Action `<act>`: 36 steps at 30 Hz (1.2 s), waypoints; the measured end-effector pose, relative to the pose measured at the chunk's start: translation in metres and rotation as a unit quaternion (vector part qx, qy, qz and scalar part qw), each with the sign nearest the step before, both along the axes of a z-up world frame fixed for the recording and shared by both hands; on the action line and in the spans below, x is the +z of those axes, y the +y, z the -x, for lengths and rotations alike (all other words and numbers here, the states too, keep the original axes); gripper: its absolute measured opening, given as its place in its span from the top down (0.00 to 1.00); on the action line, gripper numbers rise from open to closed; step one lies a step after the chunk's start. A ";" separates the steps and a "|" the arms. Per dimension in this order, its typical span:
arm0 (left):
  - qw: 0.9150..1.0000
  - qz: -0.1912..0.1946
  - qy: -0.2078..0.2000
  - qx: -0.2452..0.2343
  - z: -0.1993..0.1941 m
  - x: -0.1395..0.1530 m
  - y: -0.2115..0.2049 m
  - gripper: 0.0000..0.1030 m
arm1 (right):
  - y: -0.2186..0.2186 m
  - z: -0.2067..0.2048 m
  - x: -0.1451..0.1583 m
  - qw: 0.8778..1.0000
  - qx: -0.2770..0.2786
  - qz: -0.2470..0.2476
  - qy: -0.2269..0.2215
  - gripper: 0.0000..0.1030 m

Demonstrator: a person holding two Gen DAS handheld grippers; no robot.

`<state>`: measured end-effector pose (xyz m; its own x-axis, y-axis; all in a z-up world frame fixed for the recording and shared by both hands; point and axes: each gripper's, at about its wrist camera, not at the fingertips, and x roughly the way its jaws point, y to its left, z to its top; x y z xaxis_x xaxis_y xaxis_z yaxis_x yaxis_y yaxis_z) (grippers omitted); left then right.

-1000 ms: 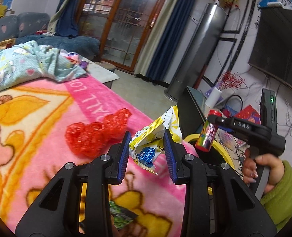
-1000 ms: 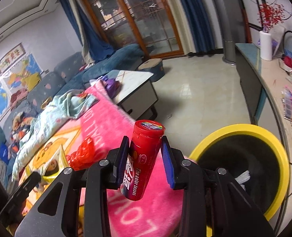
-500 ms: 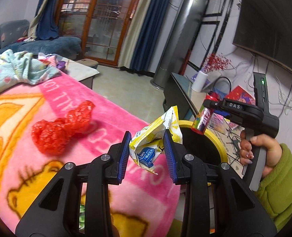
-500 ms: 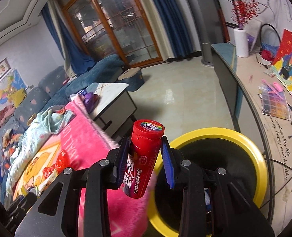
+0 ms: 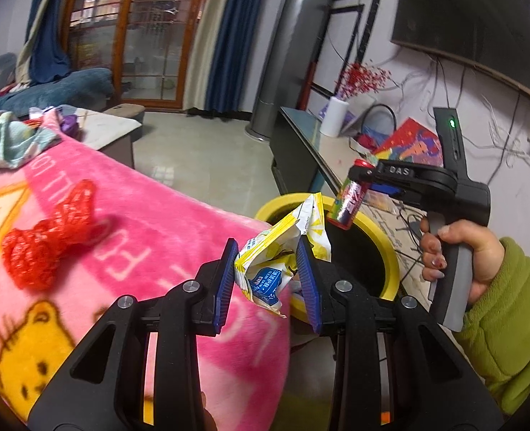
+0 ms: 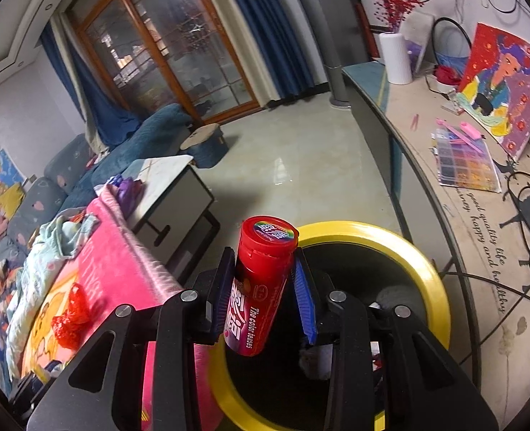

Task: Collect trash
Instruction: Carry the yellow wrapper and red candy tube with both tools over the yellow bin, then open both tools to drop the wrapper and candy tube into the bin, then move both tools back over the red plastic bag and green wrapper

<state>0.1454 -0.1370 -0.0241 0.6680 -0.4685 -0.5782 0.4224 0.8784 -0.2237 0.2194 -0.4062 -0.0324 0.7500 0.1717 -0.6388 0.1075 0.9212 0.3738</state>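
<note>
Change: both grippers have swung off the pink cartoon-print fleece blanket point(image 5: 132, 230) toward the round yellow-rimmed trash bin point(image 6: 422, 269); earlier the bin sat at the edge of both views.
Right gripper point(image 6: 265, 287): clamped on the red cylindrical plastic candy tube point(image 6: 259, 287), above the bin's near rim on the blanket side.
Tube axis: long axis near upright, cap end up and leaning away from the handle, base over the bin's dark opening.
Left gripper point(image 5: 266, 274): clenched on the crumpled yellow-and-white snack wrapper point(image 5: 282, 251), at the bin's blanket-side rim, not yet clearly over the opening.
Nearer hand: the right, judging by the overlap; its tube looks ready to drop first.
Left behind: red crinkled plastic netting point(image 5: 49, 237) on the blanket, well away from the bin.
</note>
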 end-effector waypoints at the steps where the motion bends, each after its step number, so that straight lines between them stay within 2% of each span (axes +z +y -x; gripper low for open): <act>1: 1.000 -0.004 0.001 -0.006 -0.001 -0.002 -0.006 0.74 | -0.002 0.000 -0.002 1.000 -0.002 0.001 0.002 0.70; 14: 0.997 -0.053 0.014 -0.061 -0.015 -0.027 -0.062 0.74 | -0.033 -0.003 -0.025 0.999 -0.031 0.001 0.023 0.70; 19: 0.996 -0.062 0.017 -0.067 -0.022 -0.033 -0.072 0.71 | -0.043 -0.003 -0.033 0.999 -0.037 -0.020 0.034 0.67; 21: 0.996 -0.060 0.014 -0.066 -0.024 -0.032 -0.074 0.58 | -0.046 -0.003 -0.036 0.998 -0.043 -0.027 0.039 0.58; 22: 0.996 -0.056 0.014 -0.063 -0.026 -0.031 -0.073 0.44 | -0.048 -0.003 -0.036 0.998 -0.047 -0.027 0.038 0.53; 23: 0.997 -0.051 0.014 -0.061 -0.026 -0.031 -0.074 0.38 | -0.049 -0.003 -0.036 0.998 -0.050 -0.026 0.038 0.51; 25: 0.997 -0.037 0.017 -0.061 -0.027 -0.030 -0.070 0.36 | -0.050 -0.003 -0.037 0.997 -0.053 -0.027 0.039 0.48; 29: 0.999 -0.024 0.013 -0.040 -0.028 -0.025 -0.059 0.17 | -0.045 -0.003 -0.037 0.998 -0.048 -0.028 0.040 0.47; 31: 1.000 -0.015 0.011 -0.024 -0.029 -0.021 -0.050 0.12 | -0.039 -0.002 -0.034 0.998 -0.041 -0.025 0.036 0.45; 36: 1.000 -0.007 -0.001 0.017 -0.028 -0.012 -0.028 0.11 | -0.018 0.002 -0.021 0.999 -0.020 -0.015 0.019 0.43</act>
